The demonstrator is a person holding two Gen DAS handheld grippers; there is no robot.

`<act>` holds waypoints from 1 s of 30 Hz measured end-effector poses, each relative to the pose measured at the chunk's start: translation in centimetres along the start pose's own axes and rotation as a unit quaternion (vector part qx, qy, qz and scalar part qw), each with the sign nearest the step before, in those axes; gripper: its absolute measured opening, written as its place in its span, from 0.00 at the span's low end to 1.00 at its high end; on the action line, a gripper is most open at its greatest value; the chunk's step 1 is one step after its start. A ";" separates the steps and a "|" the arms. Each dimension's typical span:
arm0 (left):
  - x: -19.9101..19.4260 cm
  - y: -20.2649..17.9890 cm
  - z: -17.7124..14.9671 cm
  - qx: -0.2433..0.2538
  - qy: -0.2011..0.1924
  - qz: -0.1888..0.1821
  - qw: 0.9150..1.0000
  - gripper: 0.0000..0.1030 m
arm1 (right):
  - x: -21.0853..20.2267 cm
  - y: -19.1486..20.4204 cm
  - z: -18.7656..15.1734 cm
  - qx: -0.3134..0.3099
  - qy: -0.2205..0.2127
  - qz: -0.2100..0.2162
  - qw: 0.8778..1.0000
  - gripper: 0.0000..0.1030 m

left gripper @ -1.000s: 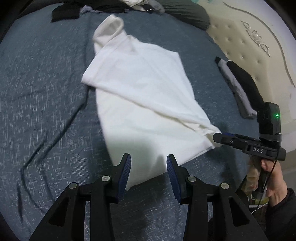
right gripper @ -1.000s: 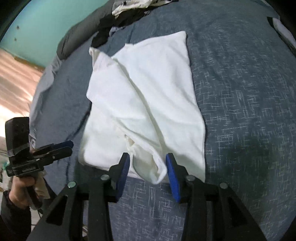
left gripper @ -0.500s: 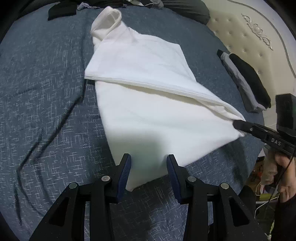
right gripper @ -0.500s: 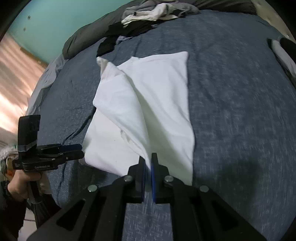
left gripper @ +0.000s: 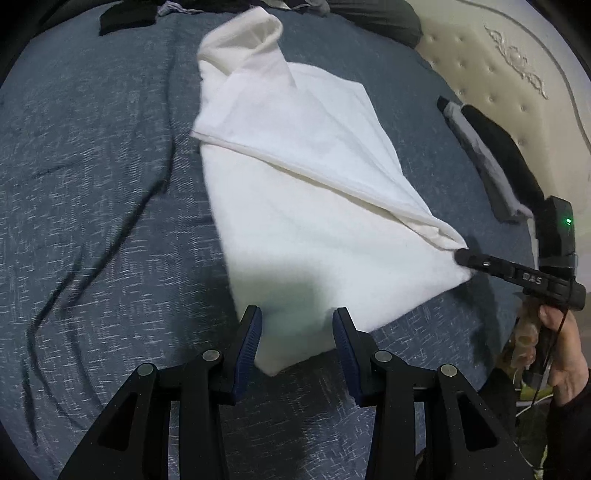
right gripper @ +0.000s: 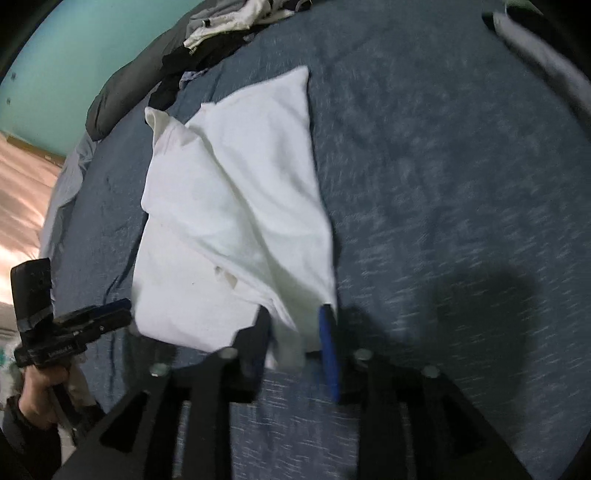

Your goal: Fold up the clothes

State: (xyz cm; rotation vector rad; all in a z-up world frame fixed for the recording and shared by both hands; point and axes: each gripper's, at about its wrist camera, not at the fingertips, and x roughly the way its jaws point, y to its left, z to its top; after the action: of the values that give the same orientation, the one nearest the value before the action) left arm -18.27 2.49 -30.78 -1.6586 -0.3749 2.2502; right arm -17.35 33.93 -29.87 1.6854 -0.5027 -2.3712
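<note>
From the left wrist camera, the left gripper (left gripper: 296, 341) hangs over the near corner of a white shirt (left gripper: 314, 206), its blue-padded fingers (left gripper: 249, 341) spread wide with nothing between them. The shirt lies partly folded on a dark blue speckled bedspread (left gripper: 92, 184), one flap laid diagonally across the rest and a curled end pointing to the far side of the bed. At the shirt's right corner the right gripper (left gripper: 463, 254) meets the cloth — from this side its tip looks narrow, and a hand (left gripper: 561, 354) grips its handle beneath a small green light. Folded dark and grey clothes (left gripper: 491, 166) sit near a cream tufted headboard (left gripper: 498, 74), and a heap of dark clothing (left gripper: 125, 18) lies at the far edge.

From the right wrist camera, which is blurred, the right gripper (right gripper: 295, 343) has its fingers apart with the shirt (right gripper: 229, 206) corner between them — whether they press the cloth cannot be told. The left gripper (right gripper: 110, 314) shows at lower left, just beside the shirt's edge, in a hand (right gripper: 37, 391). A teal wall (right gripper: 66, 66) stands beyond the bed.
</note>
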 end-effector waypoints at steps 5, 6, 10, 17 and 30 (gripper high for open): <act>-1.5 1.8 0.6 -0.008 -0.036 0.009 0.999 0.42 | -2.0 0.7 1.3 -0.018 -0.030 -0.005 0.999 0.27; -1.8 2.1 0.8 -0.009 -0.044 0.011 0.999 0.42 | -2.1 1.3 1.5 -0.030 -0.033 -0.002 0.999 0.27; -3.0 3.6 1.3 -0.015 -0.072 0.018 0.997 0.42 | -0.6 6.0 2.7 -0.124 -0.028 0.006 0.992 0.27; -3.3 6.9 2.3 -0.029 -0.103 0.032 0.994 0.42 | 5.0 13.7 4.5 -0.239 -0.008 -0.018 0.971 0.27; -2.2 9.1 3.3 -0.021 -0.114 0.017 0.993 0.47 | 13.0 19.1 6.8 -0.307 0.037 -0.052 0.950 0.27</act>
State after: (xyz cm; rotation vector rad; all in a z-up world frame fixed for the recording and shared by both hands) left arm -21.70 -6.81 -31.49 -1.4406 -0.4524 2.4817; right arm -28.94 12.93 -31.98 1.5112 0.3225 -2.1895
